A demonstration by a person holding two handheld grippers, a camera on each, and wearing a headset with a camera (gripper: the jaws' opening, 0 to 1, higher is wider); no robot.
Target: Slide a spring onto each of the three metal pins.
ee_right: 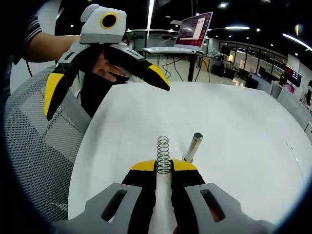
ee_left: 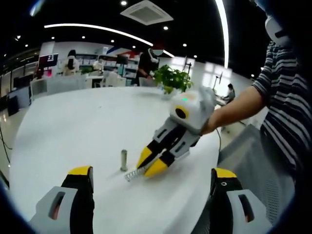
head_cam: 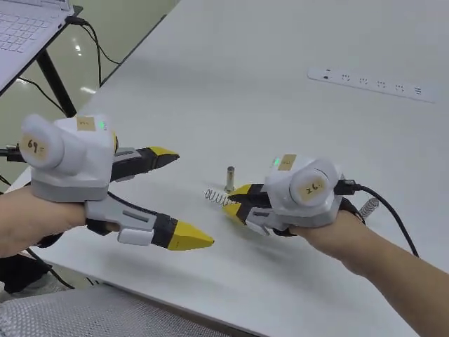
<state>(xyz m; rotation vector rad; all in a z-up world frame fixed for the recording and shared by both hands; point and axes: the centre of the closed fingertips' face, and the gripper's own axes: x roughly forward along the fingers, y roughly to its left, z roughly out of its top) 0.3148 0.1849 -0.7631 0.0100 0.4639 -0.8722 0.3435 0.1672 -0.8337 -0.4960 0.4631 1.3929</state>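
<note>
Between the right gripper's (ee_right: pixel 163 166) closed jaws a thin, silvery coil spring (ee_right: pixel 163 151) is pinched by one end, its free length reaching out past the yellow tips. Just beside those tips a short metal pin (ee_right: pixel 193 146) stands upright on the white worktop (ee_right: pixel 234 122). Opposite, the left gripper (head_cam: pixel 191 199) hovers, jaws spread wide.

Right tool (ee_right: pixel 164 167) pinches spring (ee_right: pixel 163 147) beside pin (ee_right: pixel 193 147).

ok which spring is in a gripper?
The spring clamped in the right gripper tips, beside the pin. The other spring lies loose on the table.
</note>
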